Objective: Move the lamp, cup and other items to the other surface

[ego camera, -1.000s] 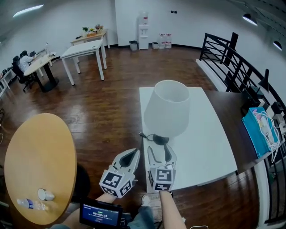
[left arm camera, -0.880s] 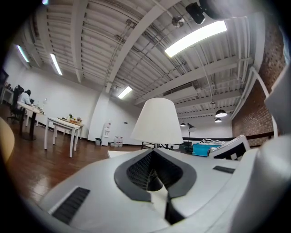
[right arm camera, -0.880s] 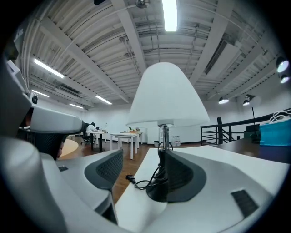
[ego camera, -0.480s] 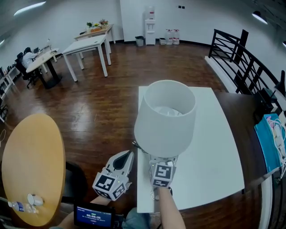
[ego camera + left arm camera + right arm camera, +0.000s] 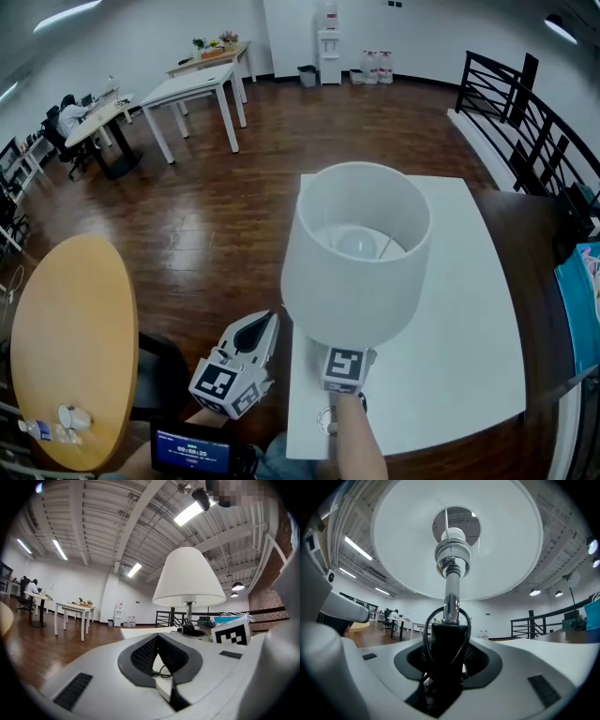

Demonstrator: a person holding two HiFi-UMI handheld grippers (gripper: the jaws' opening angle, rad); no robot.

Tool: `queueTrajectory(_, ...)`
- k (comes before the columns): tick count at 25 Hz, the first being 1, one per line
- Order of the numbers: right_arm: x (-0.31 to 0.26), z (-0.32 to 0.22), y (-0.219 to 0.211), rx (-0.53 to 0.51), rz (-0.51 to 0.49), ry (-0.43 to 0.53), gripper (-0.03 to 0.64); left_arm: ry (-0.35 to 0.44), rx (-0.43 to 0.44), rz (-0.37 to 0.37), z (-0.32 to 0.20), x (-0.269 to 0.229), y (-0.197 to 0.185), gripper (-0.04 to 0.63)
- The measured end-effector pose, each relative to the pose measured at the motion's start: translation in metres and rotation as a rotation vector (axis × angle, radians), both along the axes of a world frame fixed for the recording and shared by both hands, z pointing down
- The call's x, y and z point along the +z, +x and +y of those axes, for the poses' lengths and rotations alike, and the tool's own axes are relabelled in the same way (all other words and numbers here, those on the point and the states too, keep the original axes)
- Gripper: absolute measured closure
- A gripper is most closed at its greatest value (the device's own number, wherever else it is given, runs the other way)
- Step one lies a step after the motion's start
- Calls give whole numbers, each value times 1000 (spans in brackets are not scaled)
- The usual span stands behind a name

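The right tool [image 5: 446, 677], its jaws just closing, pinches the black neck of the white-shaded lamp [image 5: 356, 253] at the near edge of the white worktop [image 5: 469, 319]. The left tool [image 5: 255, 334] is pressed together. The lamp is top-heavy and may tip when lifted.

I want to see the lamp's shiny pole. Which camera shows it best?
The right gripper view: the lamp's pole stands big and close. The left gripper view shows it small; in the head view the shade hides it.

Lamp [image 5: 356, 248] on the near left part of the square table [image 5: 469, 328], round table [image 5: 70, 328] well apart to its left
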State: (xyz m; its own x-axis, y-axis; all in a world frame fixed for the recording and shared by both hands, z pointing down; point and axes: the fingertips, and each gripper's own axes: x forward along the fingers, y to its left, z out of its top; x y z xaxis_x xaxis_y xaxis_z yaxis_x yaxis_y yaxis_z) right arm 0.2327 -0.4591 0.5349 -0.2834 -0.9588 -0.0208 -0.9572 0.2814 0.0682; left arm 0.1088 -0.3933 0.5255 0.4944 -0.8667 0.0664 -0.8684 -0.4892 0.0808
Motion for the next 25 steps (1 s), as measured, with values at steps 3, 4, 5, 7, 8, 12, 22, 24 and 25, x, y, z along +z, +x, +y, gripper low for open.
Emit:
queueTrajectory(3, -3, 0, -1, -8, 20, 17, 453, -2, 0, -5, -1, 2, 2, 589)
queueTrajectory(4, -2, 0, -1, -13, 29, 16, 454, -1, -1, -7, -1, 2, 2, 589)
queueTrajectory(5, -1, 0, -1, -19, 39, 8, 454, -2, -2, -8, -1, 3, 2, 589)
queueTrajectory(7, 7, 3, -2, -27, 55, -40, 456, -5, -6, -6, -1, 4, 1, 589)
queueTrajectory(8, 13, 6, -3, -30, 57, -79, 456, -7, -8, -3, -1, 4, 0, 589)
queueTrajectory(12, 21, 11, -8, -42, 47, -155, 457, -8, -4, -7, 1, 3, 1, 589)
queueTrajectory(22, -7, 7, -7, -47, 60, -73, 459, 8, -6, 1, 1, -10, 0, 589)
queueTrajectory(24, -17, 6, -9, -55, 67, -38, 459, 9, -7, 3, 2, -13, 1, 589)
queueTrajectory(25, -19, 6, -10, -58, 71, -33, 459, 7, -9, 4, 2, -14, 1, 589)
